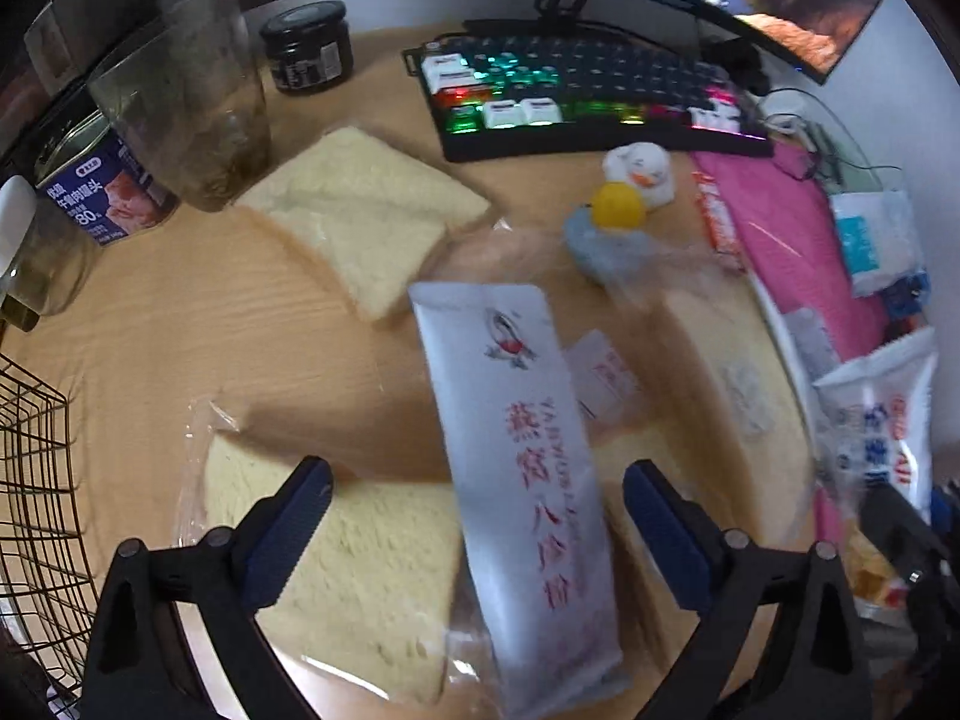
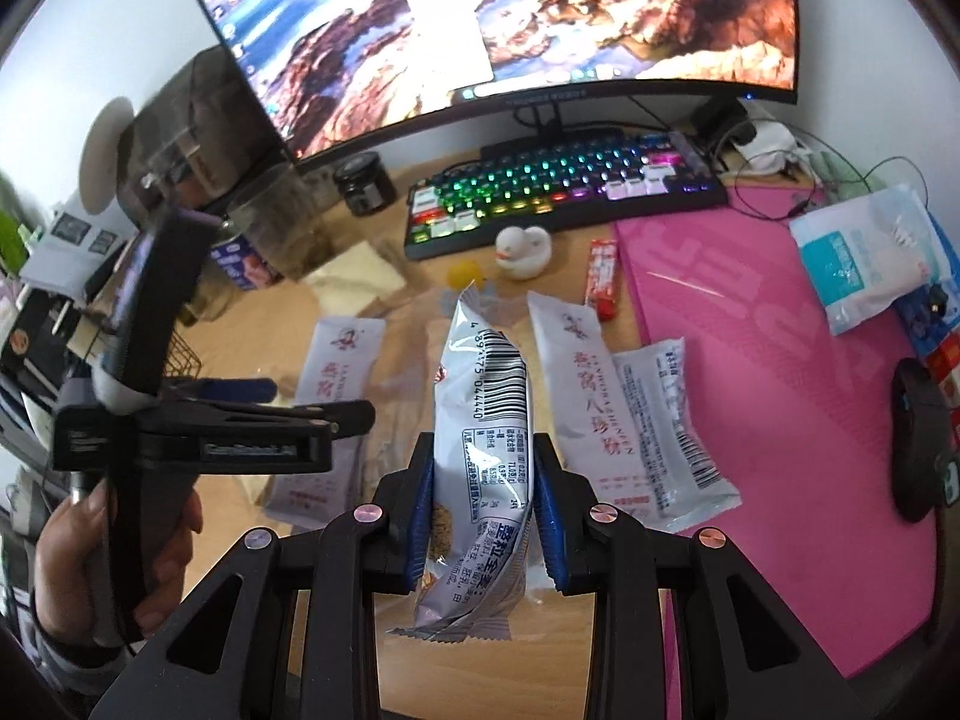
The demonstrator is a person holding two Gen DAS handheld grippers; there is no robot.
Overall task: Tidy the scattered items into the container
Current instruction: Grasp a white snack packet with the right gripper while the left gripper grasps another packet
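My left gripper [image 1: 477,483] is open, its jaws either side of a long white sachet with red writing [image 1: 516,468] that lies over bagged bread slices [image 1: 336,564]. A wire basket [image 1: 36,480] stands at the left edge. My right gripper [image 2: 483,510] is shut on a silver snack packet with a barcode [image 2: 483,420] and holds it upright above the desk. In the right wrist view the left gripper [image 2: 264,414] hovers over the same white sachet [image 2: 330,408]. A second white sachet [image 2: 585,396] and a barcoded packet [image 2: 675,420] lie to the right.
A lit keyboard [image 2: 564,192], a monitor [image 2: 510,24], a dark jar [image 1: 306,48], a clear tumbler [image 1: 192,114] and a blue tin [image 1: 108,186] stand behind. A toy duck [image 1: 639,171], a yellow ball [image 1: 618,207], a red stick packet [image 2: 603,276], a pink mat [image 2: 780,360] and a mouse [image 2: 921,438] are around.
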